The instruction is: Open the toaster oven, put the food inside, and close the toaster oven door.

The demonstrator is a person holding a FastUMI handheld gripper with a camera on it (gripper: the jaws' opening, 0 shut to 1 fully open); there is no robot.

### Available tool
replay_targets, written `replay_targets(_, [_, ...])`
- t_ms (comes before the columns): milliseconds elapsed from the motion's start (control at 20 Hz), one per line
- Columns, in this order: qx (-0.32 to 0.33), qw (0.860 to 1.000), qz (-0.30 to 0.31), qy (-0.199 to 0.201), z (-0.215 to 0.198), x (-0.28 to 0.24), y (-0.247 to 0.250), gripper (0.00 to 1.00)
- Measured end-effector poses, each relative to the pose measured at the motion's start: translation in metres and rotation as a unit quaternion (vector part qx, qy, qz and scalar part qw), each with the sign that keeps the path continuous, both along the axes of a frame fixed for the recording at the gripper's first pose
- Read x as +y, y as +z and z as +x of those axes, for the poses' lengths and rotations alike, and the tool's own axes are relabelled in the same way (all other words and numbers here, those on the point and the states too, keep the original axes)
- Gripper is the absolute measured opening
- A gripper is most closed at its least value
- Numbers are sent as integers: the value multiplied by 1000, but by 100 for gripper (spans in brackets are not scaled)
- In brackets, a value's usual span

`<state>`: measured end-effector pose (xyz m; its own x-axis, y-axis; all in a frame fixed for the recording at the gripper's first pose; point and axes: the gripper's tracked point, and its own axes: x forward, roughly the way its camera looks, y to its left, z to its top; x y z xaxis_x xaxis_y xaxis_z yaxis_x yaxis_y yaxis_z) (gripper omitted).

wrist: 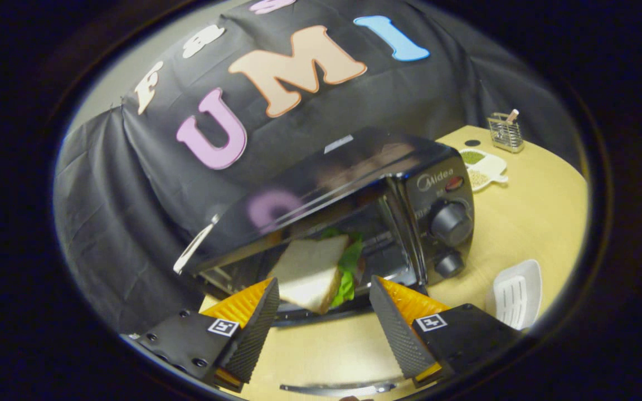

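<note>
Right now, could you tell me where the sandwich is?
The sandwich sits in the open toaster oven, just ahead of the open gripper.

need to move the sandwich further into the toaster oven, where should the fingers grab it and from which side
Grip the sandwich across its two bread faces at the near corner, coming straight in from the oven's open front. It stands tilted on edge just ahead of the open fingers, lettuce showing along one side, so the flat faces are what the pads would likely close on best.
</note>
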<state>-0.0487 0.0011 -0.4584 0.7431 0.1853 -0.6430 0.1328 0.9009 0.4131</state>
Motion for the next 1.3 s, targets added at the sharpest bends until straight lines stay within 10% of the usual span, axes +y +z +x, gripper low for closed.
replay_targets(750, [185,963,-19,195,-150,11,-21,99])
replay_targets(1300, [239,944,-92,210,-166,-18,-58,100])
